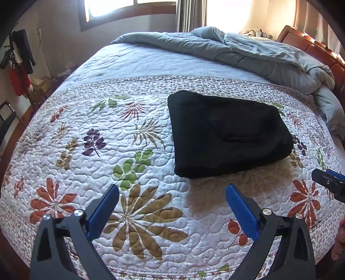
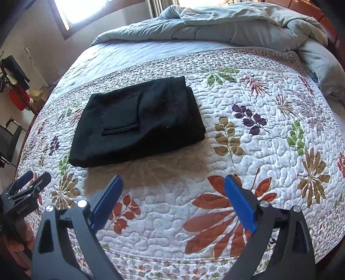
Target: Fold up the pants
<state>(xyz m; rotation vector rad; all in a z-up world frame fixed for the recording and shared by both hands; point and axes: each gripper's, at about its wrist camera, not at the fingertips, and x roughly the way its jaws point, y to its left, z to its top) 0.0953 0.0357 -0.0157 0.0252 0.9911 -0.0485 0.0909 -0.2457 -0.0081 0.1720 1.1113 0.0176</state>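
The black pants point(image 1: 226, 133) lie folded into a compact rectangle on the floral quilt point(image 1: 138, 155); in the right wrist view the pants point(image 2: 138, 125) show a back pocket on top. My left gripper point(image 1: 172, 189) is open and empty, held above the quilt short of the pants' near edge. My right gripper point(image 2: 173, 181) is open and empty, also short of the pants, to their right. The right gripper shows at the right edge of the left wrist view point(image 1: 330, 183); the left gripper shows at the left edge of the right wrist view point(image 2: 28, 185).
A rumpled grey duvet point(image 1: 248, 51) is piled at the head of the bed by a wooden headboard point(image 1: 312, 49). Clothes hang on a rack point(image 1: 19, 62) to the left of the bed. A window point(image 1: 129, 8) is behind.
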